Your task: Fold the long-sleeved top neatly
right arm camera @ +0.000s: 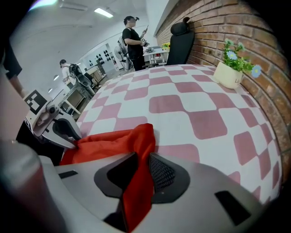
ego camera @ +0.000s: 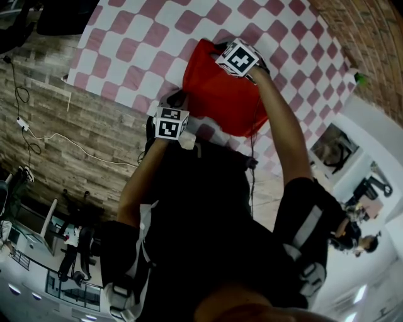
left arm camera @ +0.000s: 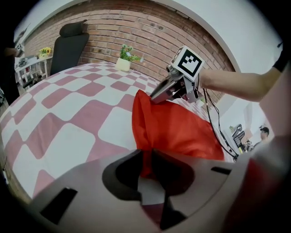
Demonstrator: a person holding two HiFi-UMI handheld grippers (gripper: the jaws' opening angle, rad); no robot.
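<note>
Red top pinched by both grippers over checked table.
Pink/white checked table (ego camera: 157,38); red long-sleeved top (ego camera: 220,94) bunched btwn grippers nr its edge; left gripper (left arm camera: 148,166) & right gripper (right arm camera: 141,175) each narrowly closed on a fabric fold.

We are looking at an open lab or office workroom. A brick wall (right arm camera: 254,41) is running behind a table (right arm camera: 213,104) covered in pink-and-white checks, where a potted plant (right arm camera: 234,68) is sitting near the bricks and an office chair (right arm camera: 181,41) is standing at the far end. Strip lights (right arm camera: 103,12) are glowing on a white ceiling, a person (right arm camera: 132,41) in black is standing among desks (right arm camera: 153,53) beyond, and cables (ego camera: 69,143) are trailing across the wood-plank floor (ego camera: 94,119) to a power strip (ego camera: 22,123).
</note>
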